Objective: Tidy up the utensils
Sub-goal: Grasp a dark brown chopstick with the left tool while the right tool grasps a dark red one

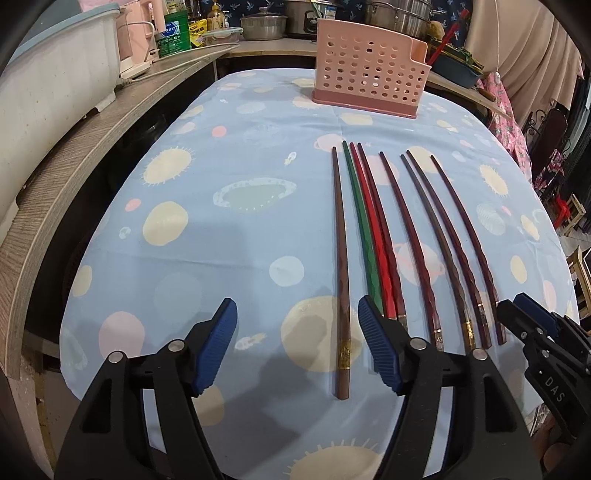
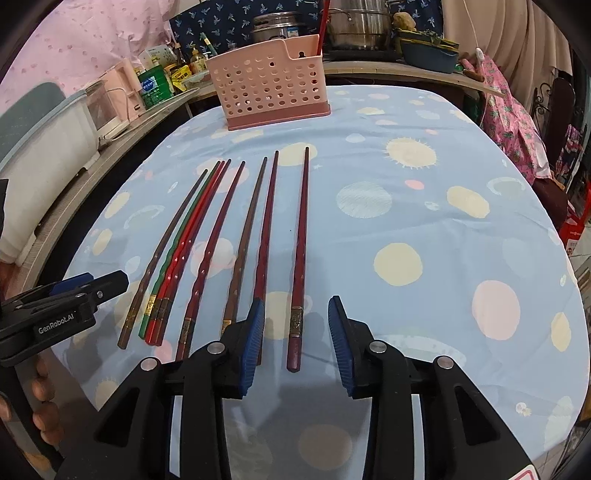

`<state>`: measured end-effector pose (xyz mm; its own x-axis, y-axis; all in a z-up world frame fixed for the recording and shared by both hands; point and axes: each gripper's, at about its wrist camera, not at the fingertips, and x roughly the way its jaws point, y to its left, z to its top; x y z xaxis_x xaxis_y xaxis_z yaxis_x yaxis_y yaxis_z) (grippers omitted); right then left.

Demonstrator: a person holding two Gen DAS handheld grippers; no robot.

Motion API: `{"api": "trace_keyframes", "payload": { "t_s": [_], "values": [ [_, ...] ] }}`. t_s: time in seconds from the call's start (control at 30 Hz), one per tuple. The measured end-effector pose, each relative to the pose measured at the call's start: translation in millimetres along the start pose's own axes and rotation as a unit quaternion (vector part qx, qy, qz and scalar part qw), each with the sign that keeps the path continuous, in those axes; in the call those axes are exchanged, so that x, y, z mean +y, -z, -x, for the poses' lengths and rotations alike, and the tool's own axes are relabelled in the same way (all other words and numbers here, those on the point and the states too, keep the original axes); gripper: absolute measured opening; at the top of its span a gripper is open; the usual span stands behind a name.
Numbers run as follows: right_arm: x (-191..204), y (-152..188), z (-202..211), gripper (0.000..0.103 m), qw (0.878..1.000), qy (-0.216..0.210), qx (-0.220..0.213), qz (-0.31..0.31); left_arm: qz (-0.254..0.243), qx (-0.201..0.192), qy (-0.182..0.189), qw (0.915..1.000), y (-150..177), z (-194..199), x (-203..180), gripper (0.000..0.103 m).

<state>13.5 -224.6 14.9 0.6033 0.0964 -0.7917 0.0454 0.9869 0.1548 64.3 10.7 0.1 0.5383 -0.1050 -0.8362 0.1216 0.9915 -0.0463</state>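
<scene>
Several chopsticks lie side by side on the blue patterned tablecloth (image 1: 221,229): a brown one (image 1: 339,258) at the left, a green one (image 1: 360,225), a red one (image 1: 371,236) and several dark red ones. A pink perforated utensil holder (image 1: 367,70) stands upright at the table's far edge, also in the right wrist view (image 2: 273,85). My left gripper (image 1: 297,314) is open and empty, its fingers either side of the brown chopstick's near end. My right gripper (image 2: 296,314) is open and empty around the near end of the rightmost dark red chopstick (image 2: 300,258).
A wooden counter (image 1: 85,147) runs along the left with a white tub (image 1: 48,85), bottles and pots (image 1: 264,22). More pots and a blue basin (image 2: 428,55) sit behind the holder. Pink cloth (image 2: 513,110) hangs at the right.
</scene>
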Motion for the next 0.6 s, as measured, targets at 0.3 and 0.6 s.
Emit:
{"api": "trace_keyframes", "payload": {
  "t_s": [0.3,0.6],
  "values": [
    [-2.6,5.0,-6.7,0.023,1.000,0.004,0.008,-0.002,-0.008,0.012,0.003,0.9999,9.7,-5.5,-4.9,0.065],
    [-2.1,7.5,-6.9,0.021,1.000,0.011,0.005,0.003,-0.015,0.024,-0.004,0.9996,17.7,-14.0,-6.6,0.065]
  ]
}}
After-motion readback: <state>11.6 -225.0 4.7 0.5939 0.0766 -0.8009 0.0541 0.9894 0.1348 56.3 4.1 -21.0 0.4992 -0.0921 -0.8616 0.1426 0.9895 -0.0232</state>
